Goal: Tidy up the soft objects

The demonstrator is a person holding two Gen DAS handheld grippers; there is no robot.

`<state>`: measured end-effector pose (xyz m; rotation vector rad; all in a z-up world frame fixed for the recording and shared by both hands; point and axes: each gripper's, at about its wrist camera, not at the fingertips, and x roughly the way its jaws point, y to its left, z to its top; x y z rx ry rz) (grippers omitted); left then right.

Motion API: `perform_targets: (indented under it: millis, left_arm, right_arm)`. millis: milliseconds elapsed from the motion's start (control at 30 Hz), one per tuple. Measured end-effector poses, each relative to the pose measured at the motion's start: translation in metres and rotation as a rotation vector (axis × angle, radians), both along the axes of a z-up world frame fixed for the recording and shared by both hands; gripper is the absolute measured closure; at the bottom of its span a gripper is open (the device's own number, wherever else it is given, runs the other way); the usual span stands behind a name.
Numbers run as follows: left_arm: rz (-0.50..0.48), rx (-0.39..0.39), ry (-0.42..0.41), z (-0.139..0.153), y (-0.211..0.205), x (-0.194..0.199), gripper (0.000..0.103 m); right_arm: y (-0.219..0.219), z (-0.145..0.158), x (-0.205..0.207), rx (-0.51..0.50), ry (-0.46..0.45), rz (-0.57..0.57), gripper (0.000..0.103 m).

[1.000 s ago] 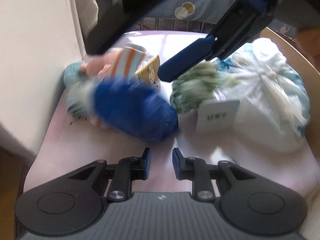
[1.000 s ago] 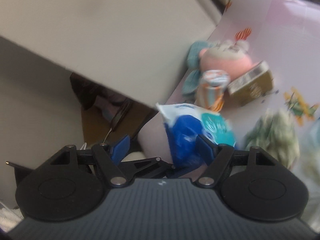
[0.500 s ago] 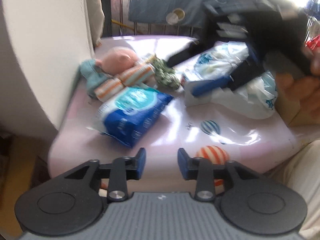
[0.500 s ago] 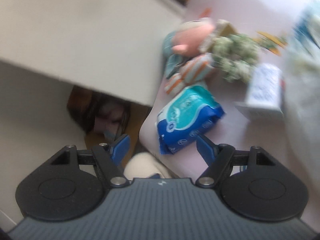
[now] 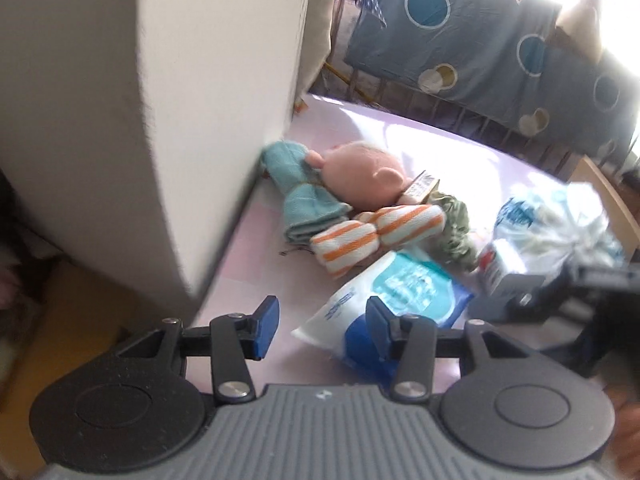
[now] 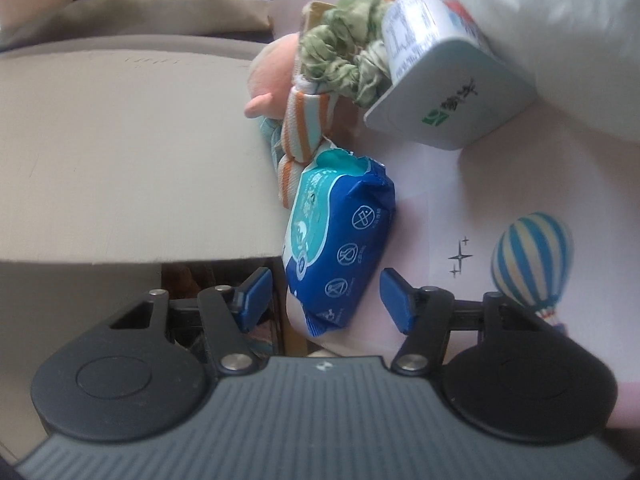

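Right wrist view: right gripper (image 6: 326,298) spread wide, empty, around the blue wipes pack (image 6: 338,236) on the pink sheet (image 6: 452,208); left gripper (image 5: 318,326) gapes empty beside it.

Cream wall panel (image 5: 168,112), blue dotted curtain (image 5: 480,40), bright window glare

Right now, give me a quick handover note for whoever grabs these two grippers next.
Left gripper: jaws open, empty. Right gripper: jaws open, empty, astride the near end of the blue wipes pack, not gripping.
The pack lies at the mat's corner. Behind it, bunched by the cushion: striped cloth roll, teal cloth, pink plush, green scrunchie. White carton alongside.
Done: nothing clearly sorted. Left: all.
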<state>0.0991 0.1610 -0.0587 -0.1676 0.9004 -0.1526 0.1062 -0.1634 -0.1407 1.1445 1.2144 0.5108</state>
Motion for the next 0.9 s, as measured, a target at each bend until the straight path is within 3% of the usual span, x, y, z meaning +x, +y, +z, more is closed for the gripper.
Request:
perform_targets:
  millis: [133, 233, 367, 467, 567, 667, 767, 833, 900]
  left_arm:
    - [0.014, -0.132, 0.08, -0.015, 0.007, 0.024, 0.055]
    - [-0.015, -0.187, 0.142, -0.025, 0.0, 0.03, 0.055]
    - [-0.092, -0.132, 0.149, -0.027, -0.02, 0.02, 0.055]
    - [-0.179, -0.183, 0.183, -0.025, -0.032, 0.004, 0.054]
    - [-0.249, -0.147, 0.151, -0.017, -0.043, -0.011, 0.054]
    - [-0.239, -0.056, 0.054, -0.003, -0.044, -0.017, 0.051]
    - [-0.195, 0.044, -0.014, 0.0, -0.043, -0.01, 0.042]
    - [-0.167, 0.048, 0.012, -0.006, -0.039, 0.003, 0.038]
    - [-0.152, -0.003, 0.101, -0.021, -0.035, 0.016, 0.041]
  right_arm:
    - [0.006, -0.005, 0.003, 0.008, 0.005, -0.02, 0.047]
    - [0.007, -0.008, 0.0, 0.012, 0.004, -0.034, 0.048]
    - [-0.003, -0.011, -0.006, 0.013, 0.004, -0.047, 0.048]
    - [-0.01, -0.011, -0.013, 0.002, 0.002, -0.052, 0.048]
    - [-0.02, -0.01, -0.017, -0.018, -0.007, -0.054, 0.047]
    - [-0.027, -0.006, -0.018, -0.04, -0.026, -0.057, 0.047]
    - [-0.03, -0.006, -0.017, -0.033, -0.026, -0.069, 0.047]
    - [-0.031, -0.008, -0.016, -0.027, -0.023, -0.078, 0.047]
    - [-0.028, -0.01, -0.015, -0.024, -0.021, -0.082, 0.047]
